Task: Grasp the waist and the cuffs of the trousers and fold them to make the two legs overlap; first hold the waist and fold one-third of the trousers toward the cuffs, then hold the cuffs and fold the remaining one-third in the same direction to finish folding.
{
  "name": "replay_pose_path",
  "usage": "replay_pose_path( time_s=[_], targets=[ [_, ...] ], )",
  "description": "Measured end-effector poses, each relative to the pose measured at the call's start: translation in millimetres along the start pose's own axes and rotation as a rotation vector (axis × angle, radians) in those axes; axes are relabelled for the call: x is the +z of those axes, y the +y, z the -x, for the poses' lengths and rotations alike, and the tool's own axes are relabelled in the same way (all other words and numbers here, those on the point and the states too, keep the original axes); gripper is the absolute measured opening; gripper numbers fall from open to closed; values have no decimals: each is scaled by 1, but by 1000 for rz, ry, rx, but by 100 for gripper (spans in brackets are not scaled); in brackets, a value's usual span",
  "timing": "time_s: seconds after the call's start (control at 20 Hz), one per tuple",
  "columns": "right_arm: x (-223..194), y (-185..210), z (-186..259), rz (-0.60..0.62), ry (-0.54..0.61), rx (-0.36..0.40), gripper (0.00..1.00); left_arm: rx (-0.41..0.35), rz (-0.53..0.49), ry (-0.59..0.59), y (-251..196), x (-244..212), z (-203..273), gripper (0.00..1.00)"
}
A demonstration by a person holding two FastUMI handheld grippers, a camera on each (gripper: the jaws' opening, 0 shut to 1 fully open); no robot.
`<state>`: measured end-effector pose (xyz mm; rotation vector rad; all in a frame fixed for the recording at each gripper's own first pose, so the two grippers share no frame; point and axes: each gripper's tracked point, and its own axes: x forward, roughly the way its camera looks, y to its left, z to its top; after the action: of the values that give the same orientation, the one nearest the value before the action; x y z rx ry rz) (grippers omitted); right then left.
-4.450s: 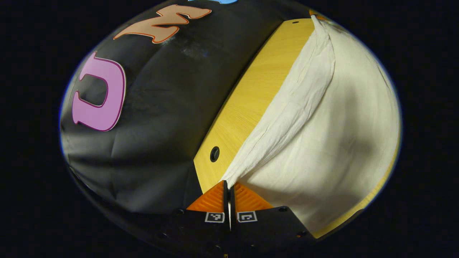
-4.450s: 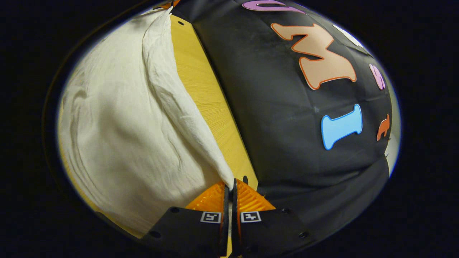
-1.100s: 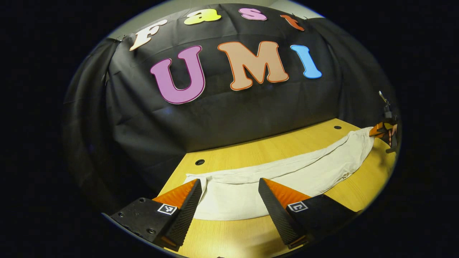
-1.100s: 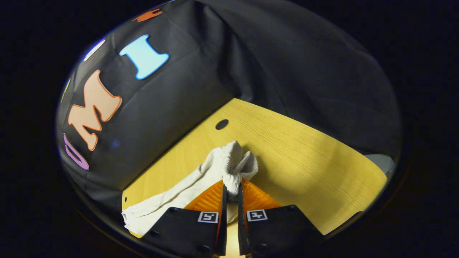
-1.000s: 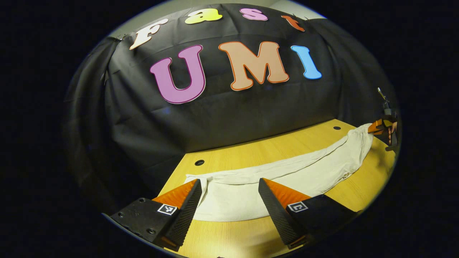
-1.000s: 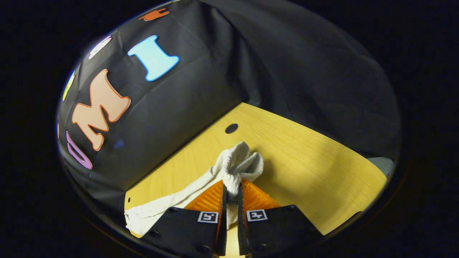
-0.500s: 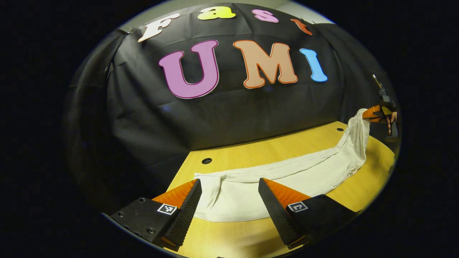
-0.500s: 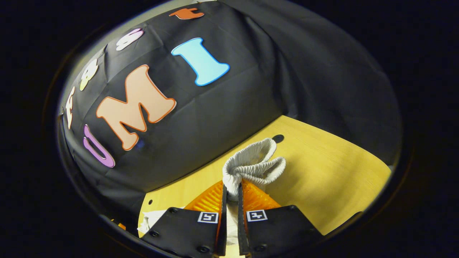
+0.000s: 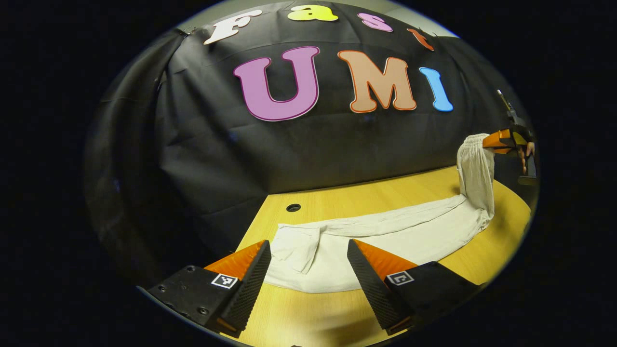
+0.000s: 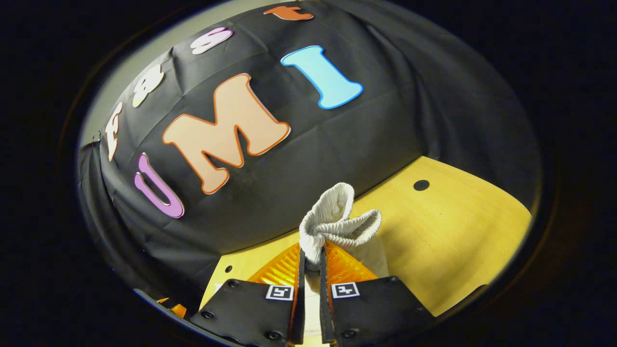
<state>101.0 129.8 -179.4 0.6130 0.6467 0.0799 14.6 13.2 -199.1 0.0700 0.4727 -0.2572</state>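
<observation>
Cream trousers (image 9: 400,236) lie lengthwise across the yellow wooden table (image 9: 337,202), legs overlapped. In the left gripper view my left gripper (image 9: 308,243) is open and low over the cuff end (image 9: 296,246), which has a small turned-over corner; nothing is between its fingers. At the far right of that view the waist end rises off the table to my right gripper (image 9: 487,142), held by a hand (image 9: 525,154). In the right gripper view my right gripper (image 10: 311,253) is shut on the ribbed elastic waist (image 10: 337,221), which bunches above the fingers.
Round holes mark the tabletop (image 9: 293,207) (image 10: 421,185) near its back edge. The black cloth wall stands right behind the table. Bare wood (image 10: 458,226) lies to the right of the lifted waist and in front of the trousers (image 9: 308,318).
The right gripper has lifted the waist up off the table, so that end now hangs steeply. The left gripper, earlier shut on the trousers, stays open over the cuff end.
</observation>
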Motion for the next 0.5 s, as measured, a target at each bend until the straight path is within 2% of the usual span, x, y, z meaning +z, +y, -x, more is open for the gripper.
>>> replay_pose_path(
  time_s=[0.25, 0.5],
  targets=[
    [-45, 43, -14, 34, 70, 60, 14, 27, 14, 23, 27, -17, 7, 95],
    [-121, 90, -22, 132, 207, 184, 14, 50, 26, 47, 51, -34, 12, 95]
  ],
)
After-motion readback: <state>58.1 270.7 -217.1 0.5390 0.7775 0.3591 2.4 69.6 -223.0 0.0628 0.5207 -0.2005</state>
